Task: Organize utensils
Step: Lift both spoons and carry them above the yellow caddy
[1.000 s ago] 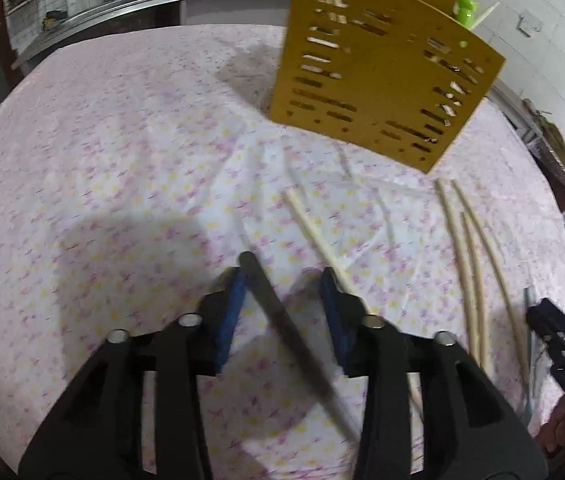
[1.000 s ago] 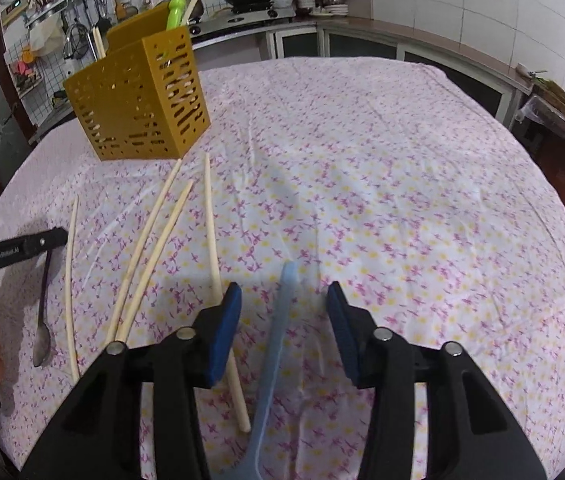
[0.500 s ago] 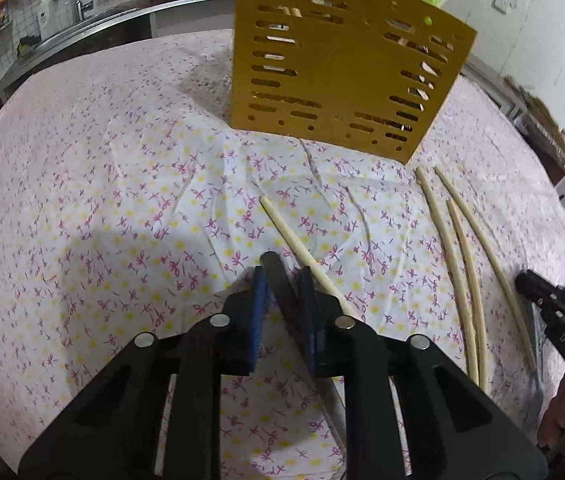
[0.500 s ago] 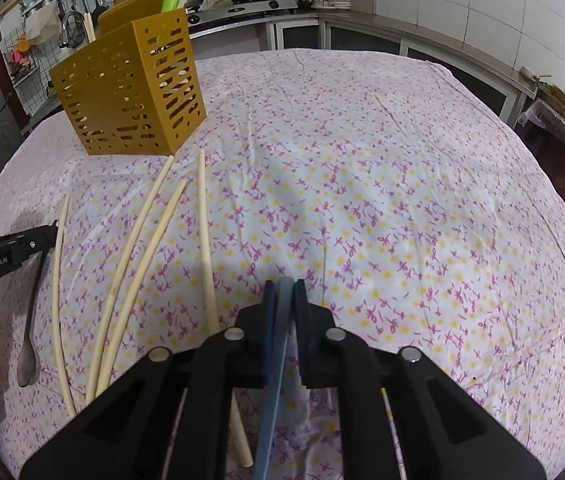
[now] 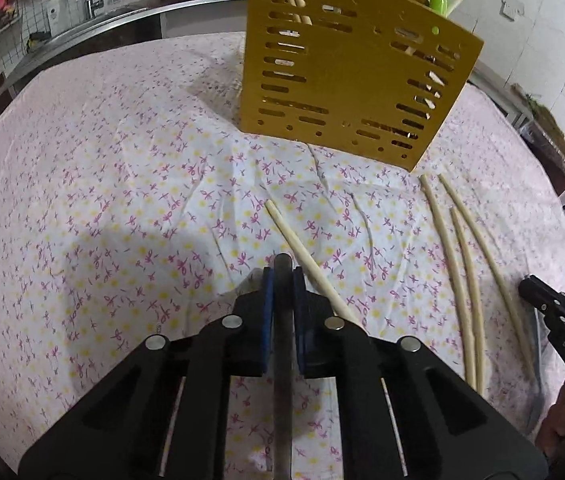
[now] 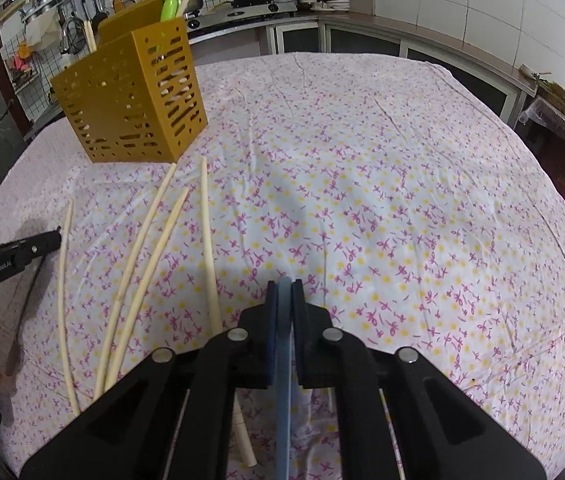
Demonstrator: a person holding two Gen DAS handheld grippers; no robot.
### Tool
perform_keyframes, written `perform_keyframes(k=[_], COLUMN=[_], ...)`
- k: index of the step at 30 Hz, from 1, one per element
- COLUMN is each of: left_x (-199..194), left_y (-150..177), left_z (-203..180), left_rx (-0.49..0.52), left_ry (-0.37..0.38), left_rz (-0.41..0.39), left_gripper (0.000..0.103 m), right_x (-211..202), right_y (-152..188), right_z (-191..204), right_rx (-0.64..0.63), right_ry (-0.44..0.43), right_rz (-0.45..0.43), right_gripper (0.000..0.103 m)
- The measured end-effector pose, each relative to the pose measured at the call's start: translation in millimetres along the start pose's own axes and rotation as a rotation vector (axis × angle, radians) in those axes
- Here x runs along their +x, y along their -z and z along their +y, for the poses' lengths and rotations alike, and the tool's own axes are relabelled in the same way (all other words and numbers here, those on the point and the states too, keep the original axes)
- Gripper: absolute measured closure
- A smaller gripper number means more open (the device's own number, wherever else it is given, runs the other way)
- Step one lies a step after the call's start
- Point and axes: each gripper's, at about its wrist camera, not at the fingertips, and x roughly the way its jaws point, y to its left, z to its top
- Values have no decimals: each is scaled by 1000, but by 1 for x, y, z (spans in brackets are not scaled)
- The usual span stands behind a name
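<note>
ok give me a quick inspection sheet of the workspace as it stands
surface: table under a white cloth with pink and yellow flowers, creased.
job's things: yellow slotted utensil holder upright, with chopsticks and a green handle inside; four loose chopsticks on the cloth; dark utensil handle; blue utensil handle.
clutter: nothing seen on the cloth.
grippers: left gripper shut on the dark utensil handle; right gripper shut on the blue utensil handle.
cables: nothing seen.
surroundings: kitchen counter with a gas stove, hanging tools, tiled wall.
</note>
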Motion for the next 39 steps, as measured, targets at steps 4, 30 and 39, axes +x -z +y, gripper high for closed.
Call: perform_keyframes(k=[4,30,39], left_x=[-14,-126,-153], left_y=[2,-13,-13], left_z=[9,35,35], left_rx=[-30,-41,-30], left_ry=[28,54,49], left_rz=[-23,-291,-357], left_gripper=[95,95,96], right_x=[-13,-125,-155], right_y=[-5,-31,-32], right_z=[-4,-4,5], right_rx=[27,56,32], right_ry=[-15,-30,-28], right_rz=[-41,-345,-420], right_gripper=[96,96,96])
